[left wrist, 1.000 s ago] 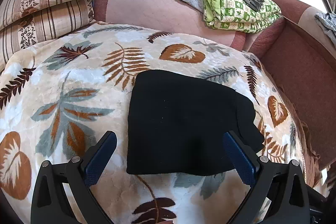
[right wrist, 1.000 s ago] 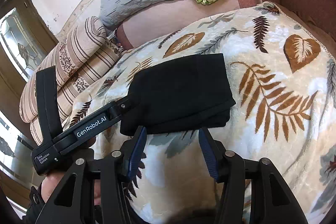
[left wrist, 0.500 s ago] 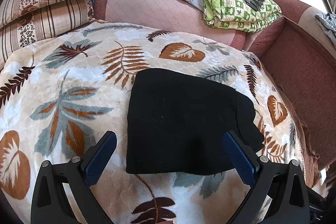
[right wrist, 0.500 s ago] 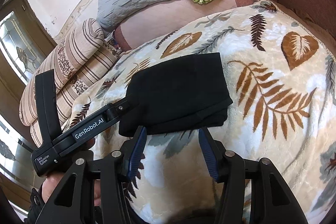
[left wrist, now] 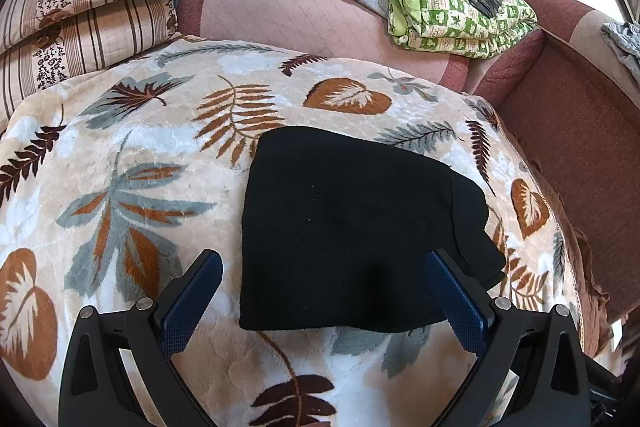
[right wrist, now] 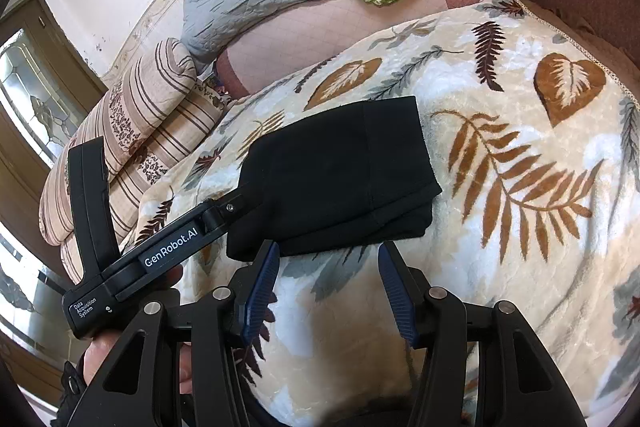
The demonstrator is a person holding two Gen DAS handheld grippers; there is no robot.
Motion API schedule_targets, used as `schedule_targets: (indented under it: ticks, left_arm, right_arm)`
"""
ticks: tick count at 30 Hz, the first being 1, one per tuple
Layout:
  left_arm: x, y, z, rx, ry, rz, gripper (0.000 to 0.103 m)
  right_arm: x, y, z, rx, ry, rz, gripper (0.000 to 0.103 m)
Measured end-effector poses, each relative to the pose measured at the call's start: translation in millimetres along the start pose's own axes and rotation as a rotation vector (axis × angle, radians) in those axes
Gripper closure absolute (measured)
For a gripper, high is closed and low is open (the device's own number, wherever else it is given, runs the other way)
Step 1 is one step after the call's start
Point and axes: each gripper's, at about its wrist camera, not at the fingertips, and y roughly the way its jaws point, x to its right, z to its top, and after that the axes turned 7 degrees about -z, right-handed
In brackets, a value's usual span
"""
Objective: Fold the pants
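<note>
Left wrist view shows the large cream plush blanket with brown and grey leaf print [left wrist: 168, 155], and on its middle lies the black soft fabric pants [left wrist: 344, 227], already folded to a compact rectangle with stacked layers at the side toward the red-brown couch arm. The left gripper [left wrist: 324, 291] hovers near the pants' closest edge, jaws wide and empty. In the right wrist view the right gripper [right wrist: 326, 283] is just before the layered edge of the pants [right wrist: 340, 175], jaws half spread, holding nothing. I judge the folding nearly finished; a good last step is to press the layers flat and align the uneven edge without dragging the blanket.
</note>
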Motion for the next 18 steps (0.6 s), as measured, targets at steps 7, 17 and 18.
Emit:
schedule_targets:
  ticks: [7, 17, 18]
  left_arm:
    - [0.3, 1.7, -0.3, -0.002, 0.001, 0.0, 0.001]
    - [0.1, 1.8, -0.3, -0.002, 0.001, -0.001, 0.001]
    - [0.2, 1.7, -0.4, -0.001, 0.0, -0.001, 0.001]
  right_arm:
    - [0.0, 0.2, 0.0, 0.0, 0.001, 0.0, 0.049]
    - [-0.2, 0.3, 0.1, 0.0, 0.002, 0.0, 0.049]
    - [-0.2, 0.3, 0.1, 0.0, 0.002, 0.0, 0.049]
